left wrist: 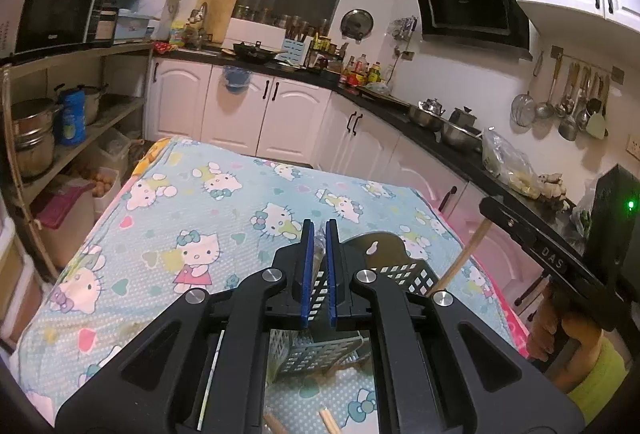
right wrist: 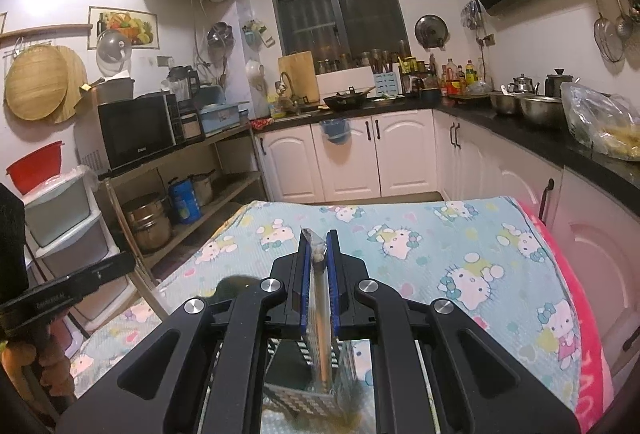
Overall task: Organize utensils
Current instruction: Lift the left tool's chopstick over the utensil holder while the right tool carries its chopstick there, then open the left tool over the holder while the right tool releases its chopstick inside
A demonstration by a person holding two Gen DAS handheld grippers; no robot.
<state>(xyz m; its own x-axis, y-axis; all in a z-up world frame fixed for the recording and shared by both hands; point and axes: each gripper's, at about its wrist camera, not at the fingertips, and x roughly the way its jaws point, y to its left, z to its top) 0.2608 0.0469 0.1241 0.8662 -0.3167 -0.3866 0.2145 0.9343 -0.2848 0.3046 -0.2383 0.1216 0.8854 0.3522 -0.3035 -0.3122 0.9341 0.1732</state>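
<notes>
We count two grippers: the left gripper [left wrist: 319, 266] and the right gripper [right wrist: 320, 274], each with two blue-padded fingers [left wrist: 307, 270]. Behind the left fingers stands one black perforated utensil basket [left wrist: 404, 270], with one wooden stick [left wrist: 464, 258] to their right. Between the right fingers sits one plastic-wrapped utensil [right wrist: 319, 298]. Beneath everything lies one cartoon-cat cloth [left wrist: 192, 202].

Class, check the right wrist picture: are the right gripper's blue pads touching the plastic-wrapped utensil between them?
Touching. The right wrist view shows the right gripper with both pads pressed against the wrapped utensil.
</notes>
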